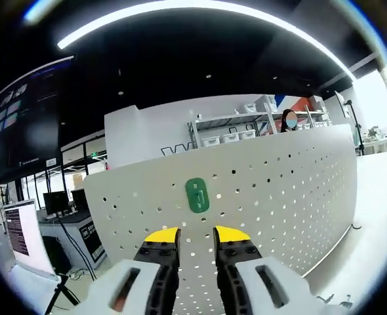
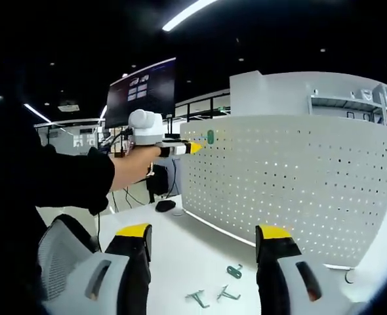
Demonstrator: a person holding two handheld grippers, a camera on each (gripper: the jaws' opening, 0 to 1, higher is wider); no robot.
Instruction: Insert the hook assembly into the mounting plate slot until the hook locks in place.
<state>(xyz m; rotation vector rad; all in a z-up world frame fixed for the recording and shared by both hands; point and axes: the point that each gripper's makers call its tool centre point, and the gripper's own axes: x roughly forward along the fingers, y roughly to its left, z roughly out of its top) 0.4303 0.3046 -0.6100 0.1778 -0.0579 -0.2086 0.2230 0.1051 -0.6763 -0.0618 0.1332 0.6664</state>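
Note:
A green hook assembly (image 1: 197,195) sits flat against the white perforated mounting plate (image 1: 279,190), just above and beyond my left gripper (image 1: 197,236). Its yellow-tipped jaws stand a little apart with nothing between them. In the right gripper view a hand holds the left gripper (image 2: 195,147) level at the plate's top left corner, its tips just short of the green hook assembly (image 2: 210,137). My right gripper (image 2: 203,231) is wide open and empty, low over the table (image 2: 180,243) in front of the mounting plate (image 2: 292,177).
Three loose green hooks (image 2: 234,270) (image 2: 198,298) (image 2: 227,294) lie on the table between the right jaws. A black mouse (image 2: 165,205) rests by the plate's left foot. A wall screen (image 2: 141,92) hangs behind. Monitors (image 1: 23,230) and a tripod (image 1: 62,289) stand at the left.

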